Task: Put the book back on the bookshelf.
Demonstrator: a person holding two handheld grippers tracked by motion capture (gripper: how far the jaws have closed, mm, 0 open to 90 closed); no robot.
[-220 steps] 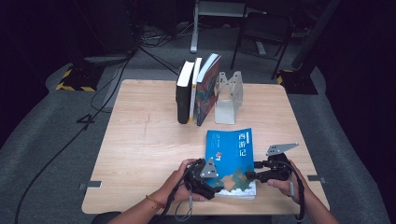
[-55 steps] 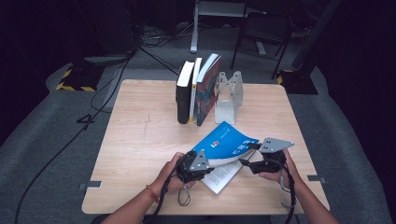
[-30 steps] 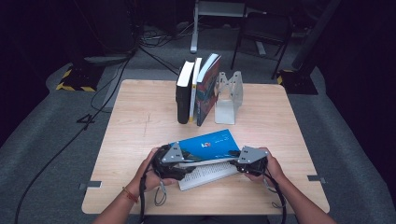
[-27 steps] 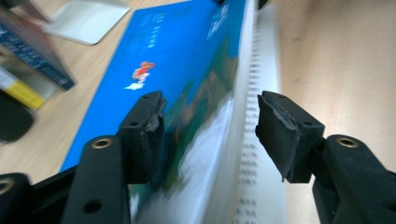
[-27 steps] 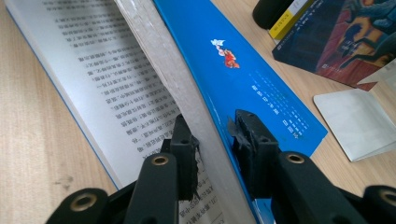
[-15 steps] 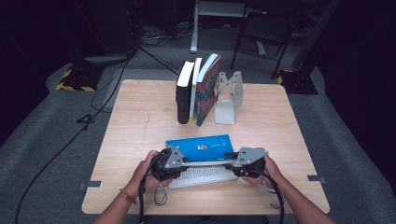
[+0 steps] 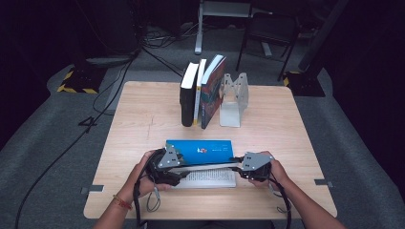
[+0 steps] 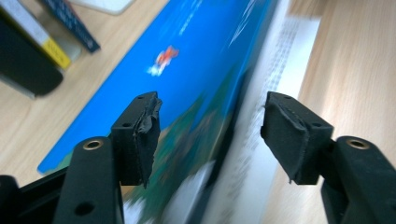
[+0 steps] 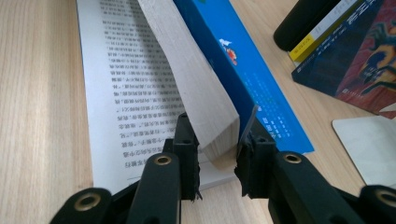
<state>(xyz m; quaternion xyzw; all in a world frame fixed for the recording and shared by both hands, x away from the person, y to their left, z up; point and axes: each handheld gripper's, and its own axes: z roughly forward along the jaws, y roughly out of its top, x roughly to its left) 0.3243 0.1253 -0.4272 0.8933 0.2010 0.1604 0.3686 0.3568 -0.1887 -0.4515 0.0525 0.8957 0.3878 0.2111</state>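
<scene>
A blue-covered book (image 7: 198, 149) is held lengthwise between the two grippers, low over the table. Its cover (image 8: 196, 60) and thick page block (image 9: 196, 79) are raised, and a few printed pages (image 7: 207, 177) lie flat on the wood. My right gripper (image 9: 217, 144) has just been closing and is shut on the corner of the page block and cover. It grips the book's right end (image 7: 237, 167). My left gripper (image 8: 210, 121) has just been opening. Its jaws stand wide apart around the book's left end (image 7: 179, 167), and the pads do not touch it.
At the back of the wooden table (image 7: 143, 119), three books (image 7: 200, 93) stand upright against a metal bookend (image 7: 233, 98). Cables run over the dark floor to the left. Chair and stand legs rise behind the table.
The book, which first lay shut and flat, has been lifted and turned lengthwise between the grippers. Over the last second it has sunk and levelled, with loose pages spread on the table.
</scene>
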